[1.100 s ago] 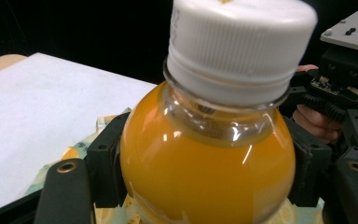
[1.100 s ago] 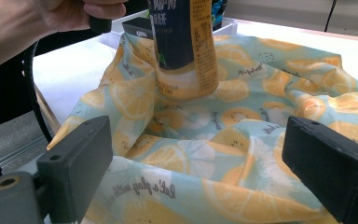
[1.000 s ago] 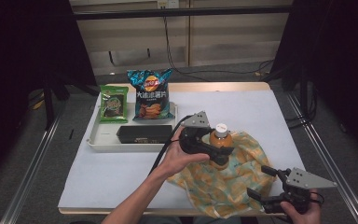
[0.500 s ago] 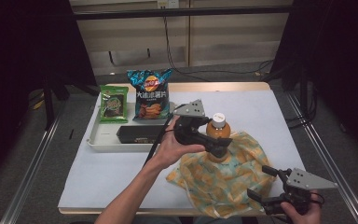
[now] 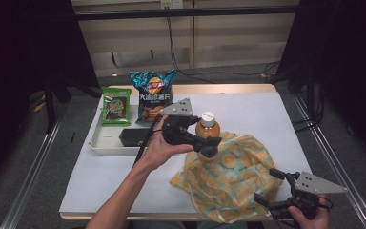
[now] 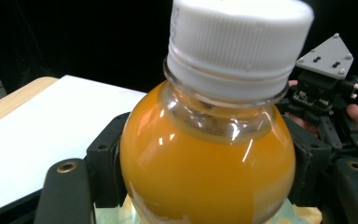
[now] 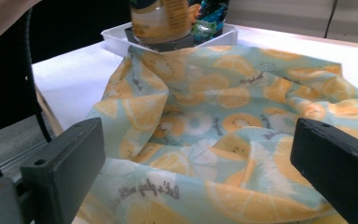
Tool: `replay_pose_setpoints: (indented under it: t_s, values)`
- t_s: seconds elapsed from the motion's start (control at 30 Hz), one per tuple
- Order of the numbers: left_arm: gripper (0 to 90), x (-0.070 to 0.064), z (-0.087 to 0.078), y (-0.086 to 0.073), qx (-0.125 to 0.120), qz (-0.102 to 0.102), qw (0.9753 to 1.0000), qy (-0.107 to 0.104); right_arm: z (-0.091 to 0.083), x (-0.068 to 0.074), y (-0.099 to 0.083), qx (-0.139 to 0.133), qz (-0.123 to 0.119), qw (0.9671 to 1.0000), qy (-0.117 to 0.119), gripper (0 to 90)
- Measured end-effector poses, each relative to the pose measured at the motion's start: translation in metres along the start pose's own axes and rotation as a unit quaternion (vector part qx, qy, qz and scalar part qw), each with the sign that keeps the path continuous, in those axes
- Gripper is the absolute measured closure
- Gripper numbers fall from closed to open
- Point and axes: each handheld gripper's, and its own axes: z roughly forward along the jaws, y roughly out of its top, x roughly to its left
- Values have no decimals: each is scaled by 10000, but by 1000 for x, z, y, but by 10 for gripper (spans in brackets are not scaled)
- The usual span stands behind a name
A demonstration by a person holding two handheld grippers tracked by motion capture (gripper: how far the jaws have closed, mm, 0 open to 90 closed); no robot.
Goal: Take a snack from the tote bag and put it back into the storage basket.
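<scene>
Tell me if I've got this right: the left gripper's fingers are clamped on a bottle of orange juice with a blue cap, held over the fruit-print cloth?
Nearly. The cap is white, not blue; the left gripper view shows it close up. The rest holds: the left gripper has its fingers shut on the bottle of orange juice, over the fruit-print cloth.

My high view looks forward and down over the whole table (image 5: 124,181). My left gripper view sits very close behind the orange bottle (image 6: 205,163), facing across the table. My right gripper view looks low over the orange-print cloth (image 7: 223,126) toward the same bottle (image 7: 161,18), which all three views share.
</scene>
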Motion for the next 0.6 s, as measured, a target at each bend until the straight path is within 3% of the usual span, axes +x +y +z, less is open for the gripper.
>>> replay_pose_setpoints:
  t_s: [0.27, 0.6]
  values:
    - [303, 14, -32, -16, 50, -116, 9996, 265, -1, -2, 0, -51, 43, 9999, -91, 25]
    - [303, 23, -64, -23, 60, -170, 9989, 443, -1, -2, 0, -62, 62, 9999, -122, 27]
